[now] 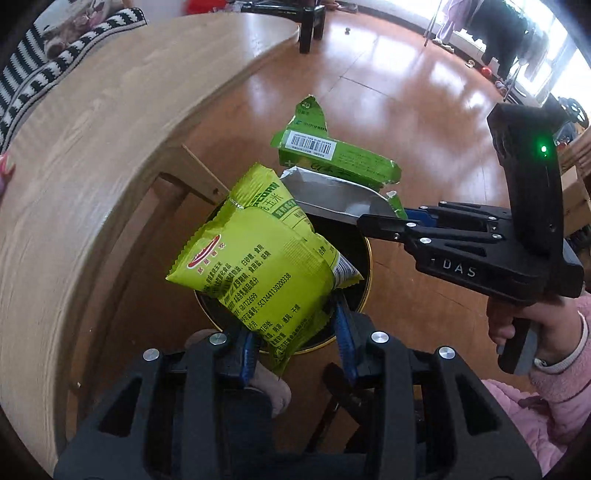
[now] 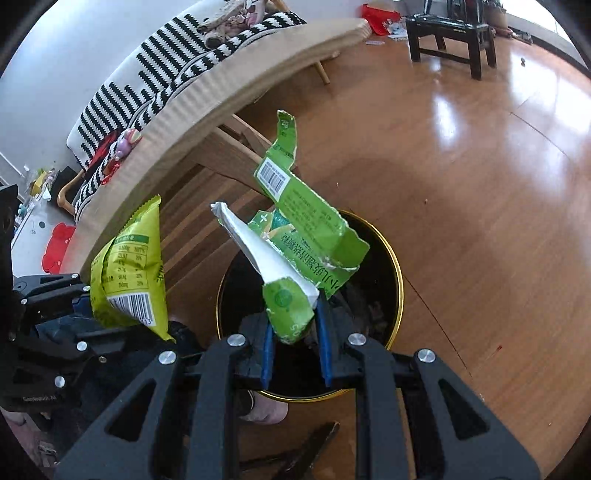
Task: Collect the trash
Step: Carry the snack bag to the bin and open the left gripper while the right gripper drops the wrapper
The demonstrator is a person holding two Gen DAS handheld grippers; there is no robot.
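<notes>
My left gripper [image 1: 295, 343] is shut on a yellow-green snack bag [image 1: 255, 273], which hangs above a round black bin with a gold rim [image 1: 367, 266]. From the right comes my right gripper [image 1: 384, 221], shut on a torn green carton with a silver lining [image 1: 340, 151]. In the right wrist view the right gripper [image 2: 295, 332] pinches the torn green carton [image 2: 306, 218] by its lower flap, over the bin's gold rim [image 2: 399, 280]. The snack bag [image 2: 129, 273] and the left gripper [image 2: 85, 314] show at the left.
A light wooden table [image 1: 92, 155] curves along the left, its legs beside the bin. Behind it stands a sofa with a black-and-white striped throw [image 2: 155, 81]. A dark chair [image 2: 450, 33] stands far back on the orange-brown wooden floor [image 2: 480, 184]. A pink sleeve [image 1: 554, 387] is at lower right.
</notes>
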